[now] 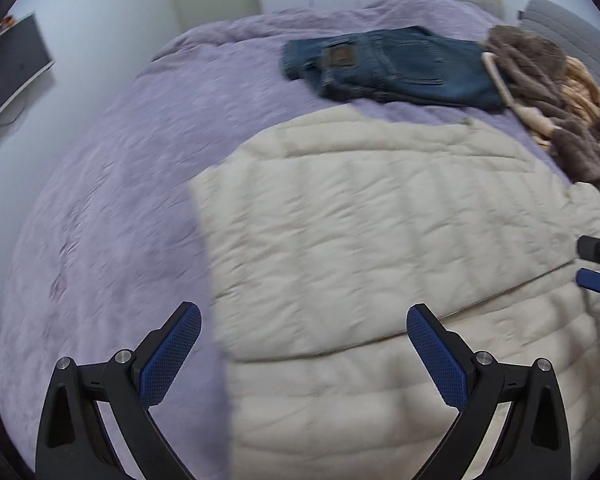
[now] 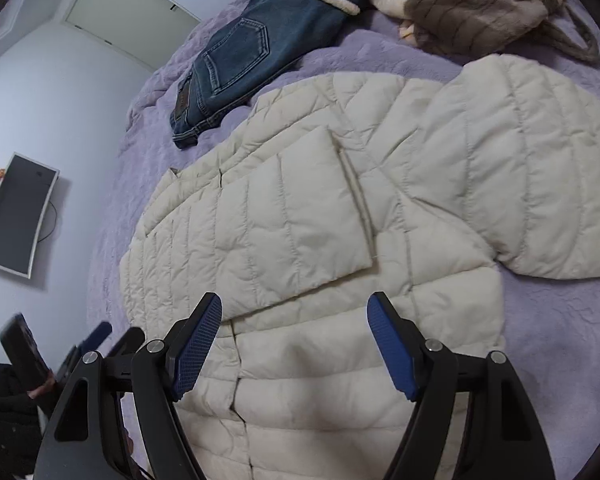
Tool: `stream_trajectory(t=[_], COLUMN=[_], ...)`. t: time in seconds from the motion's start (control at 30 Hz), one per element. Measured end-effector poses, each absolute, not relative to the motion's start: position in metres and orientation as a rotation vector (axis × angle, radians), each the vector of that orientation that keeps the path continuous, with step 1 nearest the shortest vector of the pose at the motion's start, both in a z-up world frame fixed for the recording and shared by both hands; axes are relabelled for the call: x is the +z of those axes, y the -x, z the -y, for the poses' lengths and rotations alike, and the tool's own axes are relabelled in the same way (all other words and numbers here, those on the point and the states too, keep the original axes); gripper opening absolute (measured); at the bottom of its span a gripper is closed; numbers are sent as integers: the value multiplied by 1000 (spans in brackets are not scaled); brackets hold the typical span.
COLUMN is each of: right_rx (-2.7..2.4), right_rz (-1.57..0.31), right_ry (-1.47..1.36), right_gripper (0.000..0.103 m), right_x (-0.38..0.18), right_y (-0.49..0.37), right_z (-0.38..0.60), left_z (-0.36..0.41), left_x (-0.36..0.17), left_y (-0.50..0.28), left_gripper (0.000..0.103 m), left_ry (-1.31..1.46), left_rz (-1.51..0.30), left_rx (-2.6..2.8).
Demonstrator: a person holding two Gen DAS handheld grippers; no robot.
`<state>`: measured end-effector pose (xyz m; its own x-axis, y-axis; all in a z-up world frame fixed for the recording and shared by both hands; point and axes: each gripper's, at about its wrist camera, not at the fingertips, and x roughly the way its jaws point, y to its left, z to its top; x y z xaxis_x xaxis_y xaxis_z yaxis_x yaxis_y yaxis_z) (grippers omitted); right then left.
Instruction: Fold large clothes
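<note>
Both the left gripper (image 1: 304, 322) and right gripper (image 2: 295, 312) hang wide apart and empty over the cream jacket (image 2: 340, 216) (one sleeve folded across) on the bed (image 1: 112, 184).

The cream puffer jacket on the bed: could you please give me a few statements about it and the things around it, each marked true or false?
1. The cream puffer jacket lies spread on the purple bedspread. True.
2. One sleeve is folded across its body. True.
3. The left gripper is clamped on the jacket. False: its jaws stand wide open, holding nothing.
4. The folded jeans lie on top of the jacket. False: they lie beside it on the bedspread.
5. The right gripper holds nothing. True.
</note>
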<state>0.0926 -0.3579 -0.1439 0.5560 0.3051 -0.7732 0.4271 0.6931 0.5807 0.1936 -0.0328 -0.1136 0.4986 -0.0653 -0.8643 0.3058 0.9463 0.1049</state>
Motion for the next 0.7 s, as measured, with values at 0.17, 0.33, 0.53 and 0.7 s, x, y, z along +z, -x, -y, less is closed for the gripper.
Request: stream_trajectory(t=[0.17,0.33,0.53,0.7], right_rx=[-80,-33,34,-117], right_rz=[-1032,-989,-800,-861], right_ry=[-1024,-1017,-876,-834], right_gripper=[78,5,4,4], right_x=[-182,-165,-84,-107], right_y=[-119,-160,-182,-158], right_z=[351,333,323,343], left_z=[-21,1,-2,-31], left_x=[-138,-161,-169,-173], left_y=[-198,-202,-225,-242], left_gripper=[103,103,103,103], left_ry=[-214,-311,-282,-210], left_rz=[-1100,-1073,-1040,-1062], left_rx=[-96,-111,-13,40])
